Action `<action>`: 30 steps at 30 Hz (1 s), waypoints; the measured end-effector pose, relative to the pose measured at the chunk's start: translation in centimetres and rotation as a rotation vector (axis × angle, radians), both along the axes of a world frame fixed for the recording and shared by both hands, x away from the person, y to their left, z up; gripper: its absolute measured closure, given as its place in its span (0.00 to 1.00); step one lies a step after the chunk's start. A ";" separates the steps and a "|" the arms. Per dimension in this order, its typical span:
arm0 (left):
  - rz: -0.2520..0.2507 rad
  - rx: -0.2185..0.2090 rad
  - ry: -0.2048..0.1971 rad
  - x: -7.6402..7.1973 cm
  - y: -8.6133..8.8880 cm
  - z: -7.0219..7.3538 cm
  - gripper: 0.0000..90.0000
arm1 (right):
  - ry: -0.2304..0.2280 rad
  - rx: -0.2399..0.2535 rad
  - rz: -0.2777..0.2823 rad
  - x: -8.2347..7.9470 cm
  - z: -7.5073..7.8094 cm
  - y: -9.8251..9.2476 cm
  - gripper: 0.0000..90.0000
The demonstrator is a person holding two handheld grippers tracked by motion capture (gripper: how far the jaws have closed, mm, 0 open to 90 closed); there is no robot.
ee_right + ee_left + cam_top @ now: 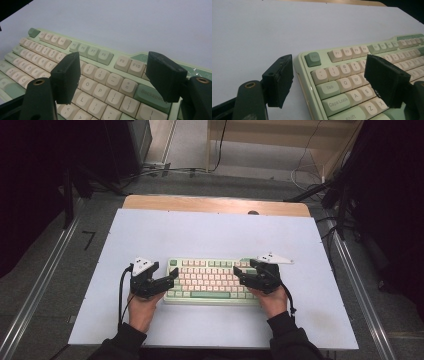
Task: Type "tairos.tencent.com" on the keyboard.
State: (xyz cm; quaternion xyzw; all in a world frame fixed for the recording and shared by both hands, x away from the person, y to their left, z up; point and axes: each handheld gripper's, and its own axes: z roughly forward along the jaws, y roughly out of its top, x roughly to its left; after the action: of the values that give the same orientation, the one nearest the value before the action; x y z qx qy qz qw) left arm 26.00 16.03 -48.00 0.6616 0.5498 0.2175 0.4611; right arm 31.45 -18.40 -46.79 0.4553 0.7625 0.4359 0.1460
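Obj: mint-green plastic keyboard with cream keycaps (210, 281), flat on white bench (210, 232), mid-front | left gripper (174, 274) agape, straddling its left edge | right gripper (239, 273) agape over right-hand keys, nothing held | I judge it rigid, moderately heavy, keycaps loose-ish; grip case ends.

Each hand-held gripper, left gripper (172, 274) and right gripper (238, 272), has a black body with blocky black jaws. A grey three-cornered plate tops each; a black cable trails rearward. Sleeves are dark.
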 end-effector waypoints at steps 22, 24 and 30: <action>-0.068 0.018 0.003 -0.3 -1.2 -0.2 0.29 | 0.001 -0.009 0.002 -0.1 -0.1 0.0 0.32; -0.087 0.010 0.006 -0.2 -1.3 -0.2 0.32 | 0.003 -0.011 0.003 -0.1 -0.1 0.0 0.32; -0.192 -0.031 0.041 0.4 -2.1 -1.1 0.59 | 0.004 -0.018 0.007 -0.1 -0.3 0.2 0.32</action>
State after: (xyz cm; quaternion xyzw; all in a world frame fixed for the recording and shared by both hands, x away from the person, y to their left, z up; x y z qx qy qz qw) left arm 26.43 13.90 -49.11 0.7085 0.4964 0.1502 0.4786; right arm 31.37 -18.17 -47.08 0.4522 0.7682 0.4287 0.1468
